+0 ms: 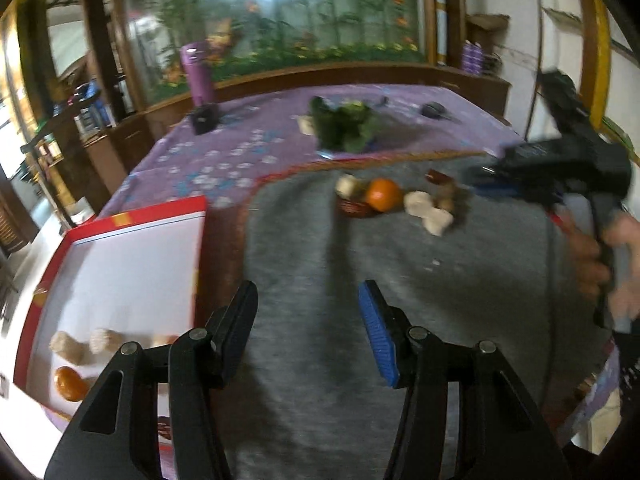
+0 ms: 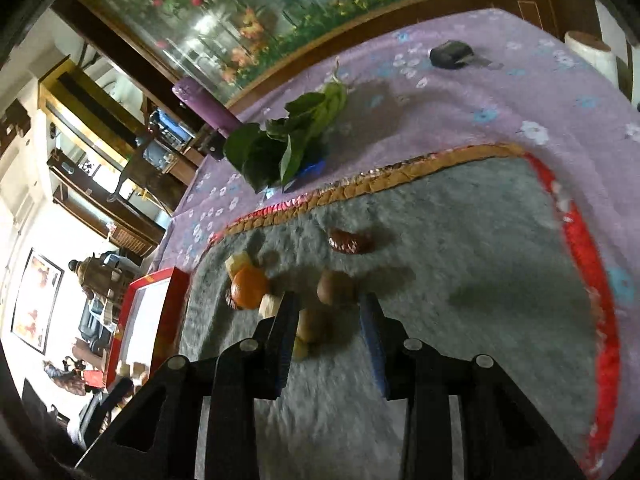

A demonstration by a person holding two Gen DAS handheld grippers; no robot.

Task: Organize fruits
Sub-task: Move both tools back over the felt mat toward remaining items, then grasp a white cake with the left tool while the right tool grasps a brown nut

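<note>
Left wrist view alone shows the red-rimmed tray (image 1: 132, 240) left of the left tool (image 1: 308, 320), with an orange (image 1: 70, 384) and pale pieces (image 1: 86, 344) inside; the left tool is parted, nothing between. Right wrist view alone shows a brown fruit (image 2: 334, 286) just ahead of the right tool (image 2: 330, 320); fingers are parted, gripping nothing; fruit pile (image 1: 396, 200) lies ahead on grey mat (image 1: 400, 300).

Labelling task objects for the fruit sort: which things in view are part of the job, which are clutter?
Job:
- orange and pale chunks on the grey mat
- red-rimmed tray, holding an orange
- dark red fruit

Clutter:
- purple bottle
- leafy plant
- dark gadget
- floral cloth
</note>
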